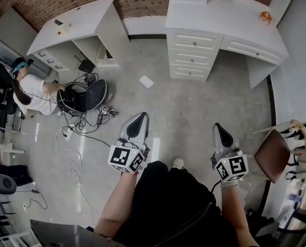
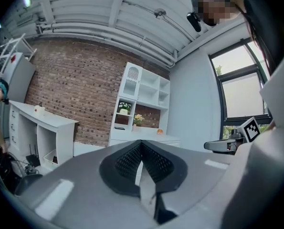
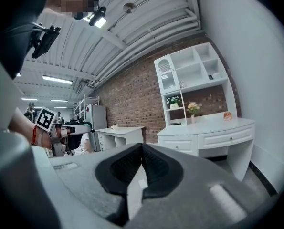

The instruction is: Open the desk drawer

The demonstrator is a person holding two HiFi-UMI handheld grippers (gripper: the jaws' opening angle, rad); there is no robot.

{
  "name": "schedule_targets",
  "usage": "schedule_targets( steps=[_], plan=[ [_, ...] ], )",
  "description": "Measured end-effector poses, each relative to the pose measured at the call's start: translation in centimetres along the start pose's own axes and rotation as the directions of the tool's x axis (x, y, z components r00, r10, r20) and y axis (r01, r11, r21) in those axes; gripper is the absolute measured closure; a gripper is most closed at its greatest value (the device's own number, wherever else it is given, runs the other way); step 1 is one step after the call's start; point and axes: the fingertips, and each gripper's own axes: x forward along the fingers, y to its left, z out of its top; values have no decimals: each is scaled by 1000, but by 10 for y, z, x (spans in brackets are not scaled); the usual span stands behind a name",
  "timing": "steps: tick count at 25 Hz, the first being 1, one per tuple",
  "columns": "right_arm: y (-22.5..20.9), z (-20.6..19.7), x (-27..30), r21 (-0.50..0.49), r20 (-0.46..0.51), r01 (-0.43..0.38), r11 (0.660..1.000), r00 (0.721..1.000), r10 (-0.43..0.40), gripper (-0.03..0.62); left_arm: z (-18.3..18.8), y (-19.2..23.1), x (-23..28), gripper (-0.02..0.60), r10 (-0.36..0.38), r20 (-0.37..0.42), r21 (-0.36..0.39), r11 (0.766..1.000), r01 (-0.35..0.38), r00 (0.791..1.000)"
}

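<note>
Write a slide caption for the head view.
The left gripper and right gripper, both shut and empty, point toward the white desk, its drawers closed.

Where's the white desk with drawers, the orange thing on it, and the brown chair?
white desk [image 1: 230,22], head view, bare top.
orange thing [image 1: 266,17], head view, its middle.
brown chair [image 1: 271,156], head view, seat.

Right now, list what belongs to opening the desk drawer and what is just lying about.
Job: white desk ahead, its drawers, left gripper, right gripper, both with fingers shut and empty.
Lying about: sheet of paper, cables, brown chair, orange thing on the desk.
</note>
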Motion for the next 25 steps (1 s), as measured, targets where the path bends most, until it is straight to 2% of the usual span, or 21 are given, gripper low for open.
schedule_targets(
  steps=[11, 17, 25],
  plan=[
    [-45, -4, 27, 32, -21, 15, 999, 1000, -15, 592, -14, -6, 59, 583, -17, -30, -17, 1000, 16, 999],
    [-76, -5, 59, 37, -37, 43, 998, 998, -42, 592, -23, 0, 108, 583, -64, -68, -15, 998, 63, 996],
    [-120, 18, 129, 21, -47, 51, 998, 998, -50, 592, -4, 28, 194, 583, -87, -50, -3, 996, 87, 995]
  ],
)
